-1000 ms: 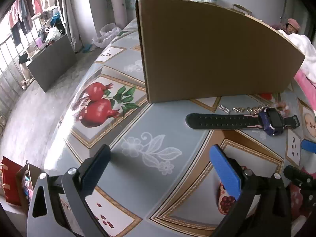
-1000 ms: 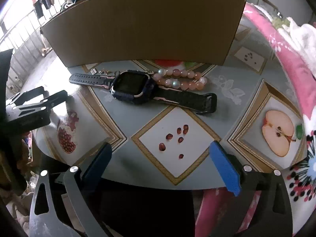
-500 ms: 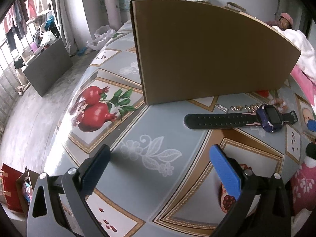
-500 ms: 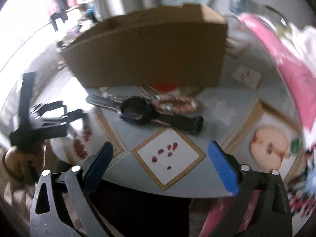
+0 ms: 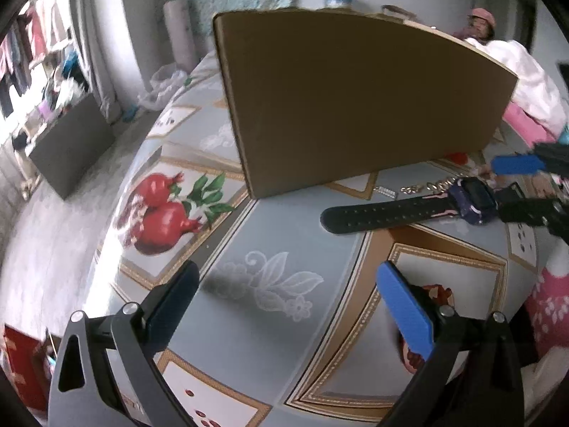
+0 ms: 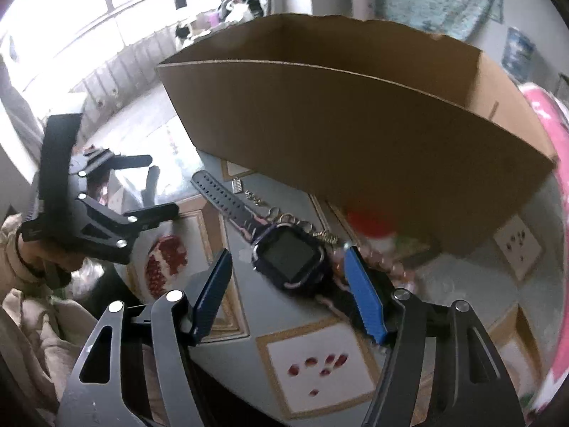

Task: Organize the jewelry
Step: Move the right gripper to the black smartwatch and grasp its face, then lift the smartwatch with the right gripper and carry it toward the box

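Note:
A dark blue smartwatch (image 6: 290, 261) with black straps lies on the patterned table in front of a brown cardboard box (image 6: 355, 135). A thin chain (image 6: 256, 197) and a pink bead bracelet (image 6: 387, 263) lie beside it, the beads partly hidden by my right finger. My right gripper (image 6: 288, 295) is open, its jaws standing on either side of the watch face, close above it. My left gripper (image 5: 288, 306) is open and empty over the table's near left part. The watch (image 5: 473, 199), the chain (image 5: 426, 188) and the box (image 5: 355, 99) show in the left wrist view too.
The table (image 5: 249, 235) has a rounded edge close to both grippers. The left gripper appears in the right wrist view (image 6: 156, 195) left of the watch strap. Pink bedding (image 5: 533, 124) lies to the right. The floor and a grey board (image 5: 71, 149) are at left.
My right gripper has moved forward and down to the watch, which now lies between its jaws. My left gripper has shifted only slightly.

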A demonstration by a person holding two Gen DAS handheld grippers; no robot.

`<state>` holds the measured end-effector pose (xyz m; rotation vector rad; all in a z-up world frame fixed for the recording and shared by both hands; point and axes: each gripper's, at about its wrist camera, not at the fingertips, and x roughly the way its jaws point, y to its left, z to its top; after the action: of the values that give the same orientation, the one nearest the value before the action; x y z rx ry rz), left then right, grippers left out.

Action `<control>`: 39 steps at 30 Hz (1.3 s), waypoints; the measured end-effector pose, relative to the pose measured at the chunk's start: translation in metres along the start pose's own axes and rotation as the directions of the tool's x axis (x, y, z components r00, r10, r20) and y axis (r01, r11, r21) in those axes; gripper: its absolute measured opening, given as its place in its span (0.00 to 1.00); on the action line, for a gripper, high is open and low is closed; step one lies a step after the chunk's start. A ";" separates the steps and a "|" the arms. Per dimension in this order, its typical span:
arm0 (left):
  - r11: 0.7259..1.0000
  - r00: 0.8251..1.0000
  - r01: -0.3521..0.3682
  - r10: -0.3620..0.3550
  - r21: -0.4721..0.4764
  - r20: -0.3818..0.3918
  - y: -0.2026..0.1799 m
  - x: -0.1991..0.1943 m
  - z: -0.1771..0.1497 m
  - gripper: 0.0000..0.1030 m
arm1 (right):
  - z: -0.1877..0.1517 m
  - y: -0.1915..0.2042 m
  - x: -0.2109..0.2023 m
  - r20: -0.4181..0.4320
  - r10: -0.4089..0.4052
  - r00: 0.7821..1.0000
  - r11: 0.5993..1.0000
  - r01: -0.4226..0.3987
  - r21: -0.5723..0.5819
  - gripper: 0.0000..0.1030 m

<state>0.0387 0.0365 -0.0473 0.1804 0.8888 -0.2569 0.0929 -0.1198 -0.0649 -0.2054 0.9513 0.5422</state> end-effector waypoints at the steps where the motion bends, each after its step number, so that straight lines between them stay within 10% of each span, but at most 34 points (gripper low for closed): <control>1: 1.000 1.000 0.003 -0.004 0.020 0.011 -0.002 -0.001 -0.001 0.95 | 0.002 0.001 0.003 -0.008 0.002 1.000 1.000 -0.002 -0.011 0.60; 19: 0.973 0.989 0.072 -0.098 0.220 0.109 -0.054 -0.015 0.000 0.73 | 0.012 0.043 0.032 -0.088 -0.074 0.993 0.971 0.052 -0.235 0.46; 31: 0.929 0.989 0.001 -0.054 0.369 0.134 -0.089 -0.012 -0.003 0.62 | 0.015 -0.005 0.028 -0.096 0.260 0.961 0.959 -0.246 0.138 0.46; 39: 0.927 0.990 0.008 -0.061 0.374 0.130 -0.094 -0.005 0.008 0.46 | 0.016 -0.016 0.021 -0.075 0.341 0.937 0.927 -0.322 0.193 0.46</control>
<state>0.0144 -0.0546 -0.0431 0.4955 0.6969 -0.4668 0.1224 -0.1195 -0.0743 0.0922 1.1430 0.7585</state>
